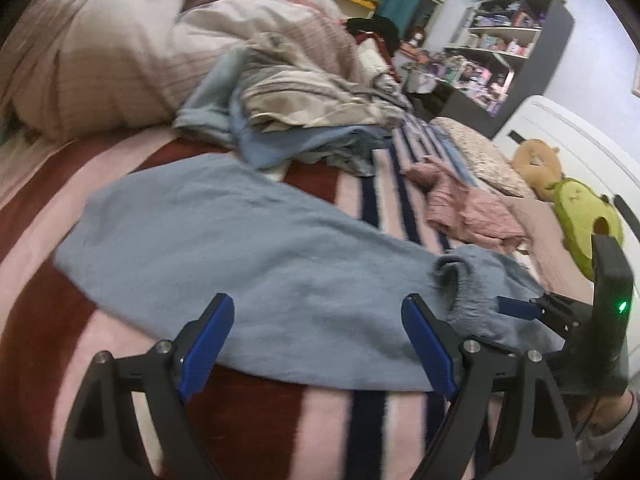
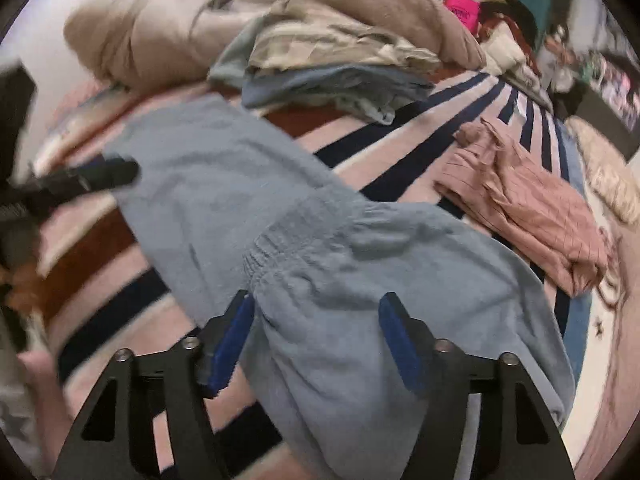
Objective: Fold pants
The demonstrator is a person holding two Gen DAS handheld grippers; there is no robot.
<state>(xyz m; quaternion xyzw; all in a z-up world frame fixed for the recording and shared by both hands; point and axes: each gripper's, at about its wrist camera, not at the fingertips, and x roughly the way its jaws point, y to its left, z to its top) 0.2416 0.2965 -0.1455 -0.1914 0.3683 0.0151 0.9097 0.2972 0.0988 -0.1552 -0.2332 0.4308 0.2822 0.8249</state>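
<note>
Light blue fleece pants [image 1: 248, 256] lie flat on the striped bedspread [image 1: 48, 312], long side across the view. My left gripper [image 1: 320, 340] is open above their near edge, holding nothing. My right gripper [image 2: 316, 336] is open over the waist end of the pants [image 2: 328, 264], where the elastic band bunches up; the cloth lies between the open fingers. The right gripper also shows at the right edge of the left wrist view [image 1: 520, 308], at the pants' folded end. The left gripper shows blurred at the left of the right wrist view [image 2: 100, 176].
A pile of folded clothes [image 1: 304, 120] and a beige duvet [image 1: 100, 60] lie behind the pants. A pink striped garment [image 1: 468, 212] lies to the right. Plush toys [image 1: 576, 204] sit by the white footboard [image 1: 580, 140]. Shelves [image 1: 500, 48] stand at the back.
</note>
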